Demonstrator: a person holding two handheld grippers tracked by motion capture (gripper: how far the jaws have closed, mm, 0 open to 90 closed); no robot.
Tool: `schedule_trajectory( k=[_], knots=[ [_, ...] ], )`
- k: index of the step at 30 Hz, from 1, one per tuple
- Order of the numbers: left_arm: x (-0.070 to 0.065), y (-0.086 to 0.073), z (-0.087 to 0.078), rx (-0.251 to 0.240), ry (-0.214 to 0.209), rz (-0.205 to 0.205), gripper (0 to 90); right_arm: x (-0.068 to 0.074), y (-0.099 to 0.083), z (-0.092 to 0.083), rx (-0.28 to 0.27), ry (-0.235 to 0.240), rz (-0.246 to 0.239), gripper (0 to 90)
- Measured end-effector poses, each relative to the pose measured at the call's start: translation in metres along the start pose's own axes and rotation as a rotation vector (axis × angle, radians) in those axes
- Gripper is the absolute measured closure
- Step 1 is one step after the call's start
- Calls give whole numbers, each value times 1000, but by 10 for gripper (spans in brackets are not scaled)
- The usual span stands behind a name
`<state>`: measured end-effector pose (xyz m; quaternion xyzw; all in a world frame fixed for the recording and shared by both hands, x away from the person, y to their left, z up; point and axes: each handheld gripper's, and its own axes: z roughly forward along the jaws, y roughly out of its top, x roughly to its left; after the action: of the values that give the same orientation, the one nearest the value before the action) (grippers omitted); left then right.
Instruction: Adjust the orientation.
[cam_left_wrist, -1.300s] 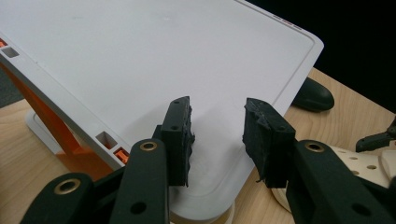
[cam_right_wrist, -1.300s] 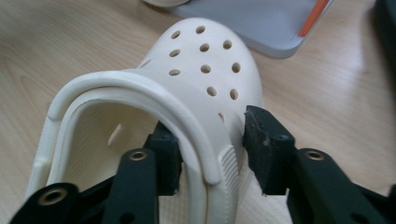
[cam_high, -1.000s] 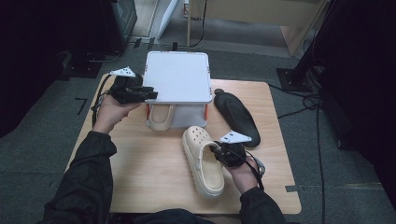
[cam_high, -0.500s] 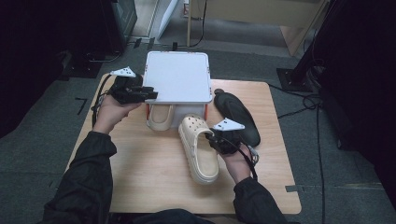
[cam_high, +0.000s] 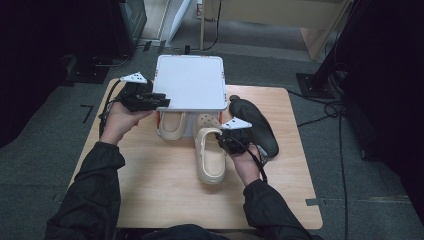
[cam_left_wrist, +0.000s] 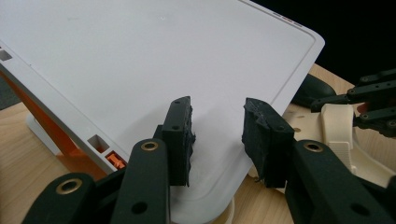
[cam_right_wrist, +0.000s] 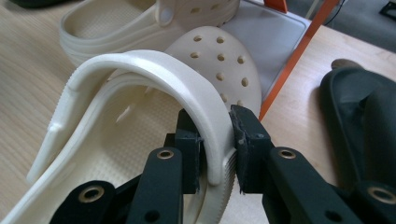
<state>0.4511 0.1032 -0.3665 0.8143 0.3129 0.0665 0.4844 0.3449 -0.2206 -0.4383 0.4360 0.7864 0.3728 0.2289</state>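
Observation:
A cream clog (cam_high: 210, 159) lies on the wooden table (cam_high: 150, 190) with its toe tucked under the front edge of a white shelf (cam_high: 190, 82). My right gripper (cam_high: 223, 141) is shut on the clog's heel strap (cam_right_wrist: 154, 70) at its right side, and both jaws press the strap. A second cream clog (cam_high: 171, 125) sits under the shelf, to the left. My left gripper (cam_high: 162, 101) is at the shelf's left front corner. Its jaws stand open over the white top (cam_left_wrist: 140, 60) with nothing between them.
A pair of black shoes (cam_high: 255, 125) lies on the table just right of my right hand. The shelf stands on orange legs (cam_right_wrist: 299, 51). Bare wood stretches across the near half of the table. Dark floor and cables surround the table.
My right gripper has carried the cream clog away from me and leftward, so its toe now reaches under the shelf. The left gripper has stayed at the shelf's corner.

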Motion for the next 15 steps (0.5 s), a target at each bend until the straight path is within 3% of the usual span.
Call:
schedule_trajectory(
  k=[10, 15],
  knots=[
    [1, -1, 0, -5, -5, -4, 632, 10, 5, 9, -12, -4, -35, 733],
    [1, -1, -1, -5, -3, -5, 632, 10, 4, 12, -12, 9, -27, 712]
  ],
)
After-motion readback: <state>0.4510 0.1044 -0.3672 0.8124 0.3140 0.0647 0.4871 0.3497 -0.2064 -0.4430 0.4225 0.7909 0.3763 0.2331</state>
